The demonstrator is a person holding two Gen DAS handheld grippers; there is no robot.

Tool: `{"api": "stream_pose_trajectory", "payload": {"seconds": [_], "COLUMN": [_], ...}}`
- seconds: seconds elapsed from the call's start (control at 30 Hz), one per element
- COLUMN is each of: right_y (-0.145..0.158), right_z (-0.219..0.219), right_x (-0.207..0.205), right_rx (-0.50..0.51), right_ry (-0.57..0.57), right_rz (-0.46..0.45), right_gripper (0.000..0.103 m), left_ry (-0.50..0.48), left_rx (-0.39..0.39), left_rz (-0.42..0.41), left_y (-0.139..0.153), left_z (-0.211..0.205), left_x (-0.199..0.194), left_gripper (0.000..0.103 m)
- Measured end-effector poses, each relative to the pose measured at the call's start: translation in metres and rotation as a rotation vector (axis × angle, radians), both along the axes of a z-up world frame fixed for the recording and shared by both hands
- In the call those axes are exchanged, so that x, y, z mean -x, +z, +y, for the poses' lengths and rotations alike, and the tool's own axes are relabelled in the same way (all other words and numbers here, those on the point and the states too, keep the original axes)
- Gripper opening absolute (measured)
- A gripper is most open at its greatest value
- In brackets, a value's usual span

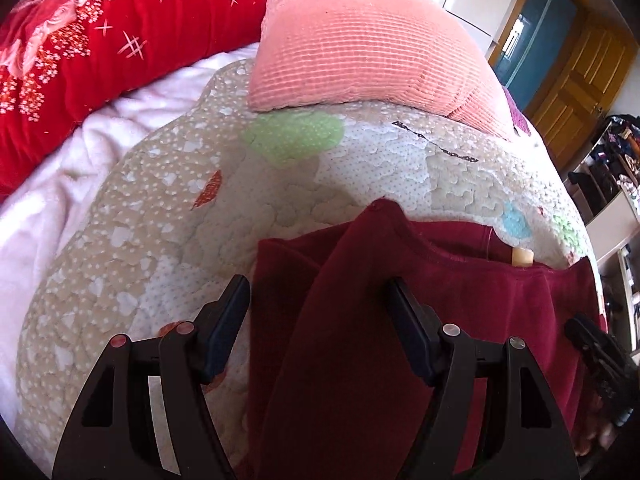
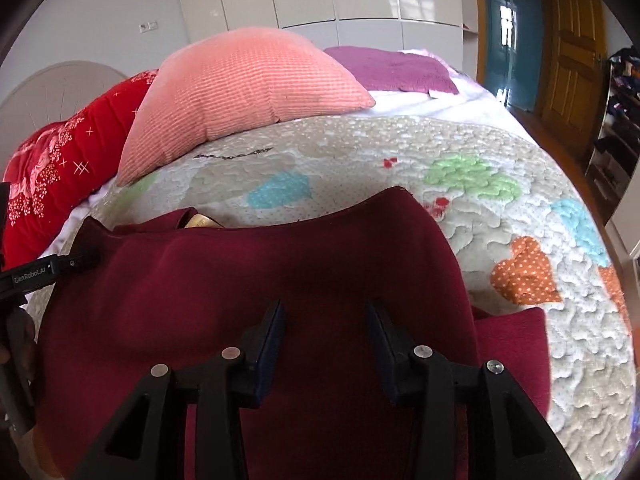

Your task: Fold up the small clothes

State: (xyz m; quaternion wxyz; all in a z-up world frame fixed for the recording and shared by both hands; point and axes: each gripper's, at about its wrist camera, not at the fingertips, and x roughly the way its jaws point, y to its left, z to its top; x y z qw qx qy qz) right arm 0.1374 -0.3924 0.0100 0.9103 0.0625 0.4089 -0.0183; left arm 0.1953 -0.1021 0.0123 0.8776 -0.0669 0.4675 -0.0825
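Here, a maroon garment (image 1: pixel 460 300) lies on the heart-patterned quilt (image 1: pixel 160 220) of the bed, below a pink pillow (image 2: pixel 244 84), while left gripper (image 1: pixel 318 300) and right gripper (image 2: pixel 326 316) hover over it, jaws spread, gripping nothing.

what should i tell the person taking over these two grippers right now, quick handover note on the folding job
Left gripper: open, jaws wide, over a raised fold of the maroon garment, gripping nothing.
Right gripper: open, above the middle of the same garment, gripping nothing.
The garment lies on the quilted bedspread, neckline facing the pink pillow. A side part is already folded over the body, with one end sticking out at the right edge in the right wrist view.
Left to do: probably finish the folds and flatten it. No other small clothes show within reach.
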Motion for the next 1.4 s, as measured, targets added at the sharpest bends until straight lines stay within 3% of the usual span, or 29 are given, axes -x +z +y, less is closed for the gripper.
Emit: {"api": "stream_pose_trajectory", "payload": {"seconds": [0.23,0.43,0.53,0.63,0.83,0.9,1.07,1.2,1.3,1.4], "right_y": [0.032,0.014,-0.008,-0.003,0.007,0.009,0.011,0.001,-0.012,-0.012], "right_z": [-0.003,-0.008,-0.011,-0.008,-0.009,-0.01,-0.031,-0.055,-0.067,-0.067], "right_x": [0.075,0.133,0.134,0.134,0.152,0.159,0.173,0.168,0.155,0.138], "right_rx": [-0.021,0.056,0.061,0.083,0.028,0.011,-0.006,-0.094,-0.186,-0.251], "right_ry": [0.027,-0.024,-0.043,-0.045,-0.052,-0.051,-0.141,-0.193,-0.195,-0.155], "right_rz": [-0.035,-0.033,-0.006,-0.009,-0.016,-0.029,-0.089,-0.075,-0.054,-0.078], "right_gripper": [0.043,0.044,0.046,0.046,0.049,0.06,0.072,0.08,0.08,0.081], "left_ry": [-0.05,-0.036,-0.04,-0.046,-0.056,-0.059,-0.051,-0.026,-0.009,-0.028], "left_rx": [-0.034,-0.071,-0.077,-0.068,-0.053,-0.021,0.146,0.185,0.208,0.184], "left_rz": [-0.038,-0.078,-0.083,-0.084,-0.075,-0.057,0.009,0.067,0.057,0.054], "left_y": [0.013,0.017,0.019,0.022,0.02,0.018,0.006,-0.011,-0.017,-0.019], "left_z": [0.015,0.022,0.023,0.023,0.025,0.027,0.045,0.048,0.042,0.027], "left_x": [0.05,0.085,0.098,0.109,0.118,0.119,0.115,0.104,0.099,0.093], "left_gripper": [0.071,0.071,0.071,0.071,0.071,0.071,0.072,0.076,0.085,0.098]}}
